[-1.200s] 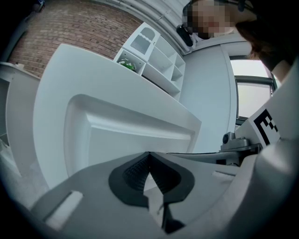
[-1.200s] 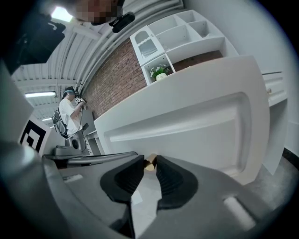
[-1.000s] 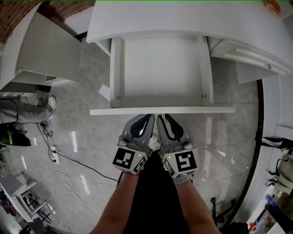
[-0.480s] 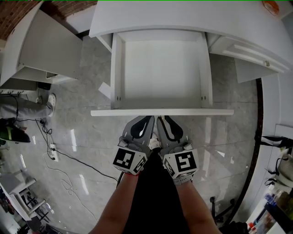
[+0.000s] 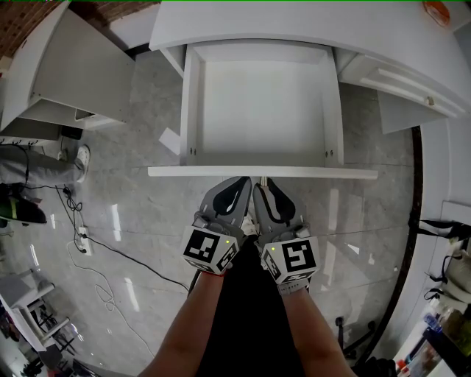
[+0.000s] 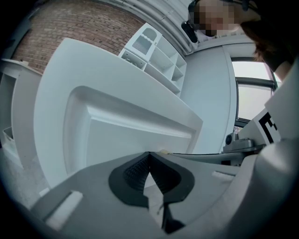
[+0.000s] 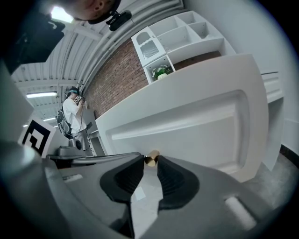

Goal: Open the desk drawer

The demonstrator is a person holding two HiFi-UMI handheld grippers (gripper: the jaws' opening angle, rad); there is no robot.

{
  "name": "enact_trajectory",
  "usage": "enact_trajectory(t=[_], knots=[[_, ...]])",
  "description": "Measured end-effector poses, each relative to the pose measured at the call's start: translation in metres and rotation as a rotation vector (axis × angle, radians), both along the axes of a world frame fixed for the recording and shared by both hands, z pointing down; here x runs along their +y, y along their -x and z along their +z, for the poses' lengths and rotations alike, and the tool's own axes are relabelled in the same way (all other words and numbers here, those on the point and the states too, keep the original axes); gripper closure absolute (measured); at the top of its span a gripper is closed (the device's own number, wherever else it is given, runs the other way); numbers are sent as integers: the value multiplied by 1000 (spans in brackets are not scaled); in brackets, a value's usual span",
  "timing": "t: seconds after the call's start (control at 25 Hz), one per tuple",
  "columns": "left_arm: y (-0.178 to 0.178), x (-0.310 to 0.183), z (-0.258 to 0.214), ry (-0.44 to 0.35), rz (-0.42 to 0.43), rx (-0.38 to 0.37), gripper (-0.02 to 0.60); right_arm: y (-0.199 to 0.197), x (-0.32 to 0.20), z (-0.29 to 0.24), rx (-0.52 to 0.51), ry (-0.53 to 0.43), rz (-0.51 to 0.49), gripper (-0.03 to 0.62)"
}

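The white desk drawer [image 5: 265, 103] stands pulled out from under the desk top [image 5: 294, 22], and its inside is bare. Its front panel [image 5: 191, 171] faces me. My right gripper [image 5: 260, 185] is shut on the small brass knob [image 7: 150, 159] at the middle of that panel, with the pads [image 7: 174, 177] pinching it from both sides. My left gripper [image 5: 246, 184] sits pressed against the right one, jaws shut with the tips [image 6: 149, 155] meeting just beside the knob and nothing held between them. Both grippers [image 7: 150, 161] are at the panel's lower edge.
A white cabinet door [image 5: 66, 81] hangs open at the left. Another partly open drawer [image 5: 401, 85] juts out at the right. Cables and a power strip [image 5: 87, 247] lie on the marble floor. A person's shoe and leg [image 5: 44, 173] are at the far left.
The drawer has slid further out of the desk, showing more of its inside. Both grippers stayed together at the knob.
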State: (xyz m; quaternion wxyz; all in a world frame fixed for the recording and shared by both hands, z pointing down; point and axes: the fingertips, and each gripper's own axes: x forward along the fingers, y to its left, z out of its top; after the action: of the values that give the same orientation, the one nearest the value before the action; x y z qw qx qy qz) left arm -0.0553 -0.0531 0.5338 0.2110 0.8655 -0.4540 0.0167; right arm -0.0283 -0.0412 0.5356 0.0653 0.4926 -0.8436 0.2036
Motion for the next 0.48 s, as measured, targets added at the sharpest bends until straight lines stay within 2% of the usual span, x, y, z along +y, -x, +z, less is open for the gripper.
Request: enact_trajectory(t=[0.16, 0.2, 0.36, 0.48], knots=[[3, 4, -2, -7, -1, -9, 580, 0, 13, 5, 3, 19, -25, 507], [5, 5, -3, -15, -6, -12, 580, -1, 15, 2, 4, 6, -35, 508], [11, 11, -14, -34, -30, -23, 580, -5, 21, -21, -5, -76, -58, 591], [14, 17, -19, -59, -37, -28, 580, -15, 22, -36, -12, -112, -42, 591]])
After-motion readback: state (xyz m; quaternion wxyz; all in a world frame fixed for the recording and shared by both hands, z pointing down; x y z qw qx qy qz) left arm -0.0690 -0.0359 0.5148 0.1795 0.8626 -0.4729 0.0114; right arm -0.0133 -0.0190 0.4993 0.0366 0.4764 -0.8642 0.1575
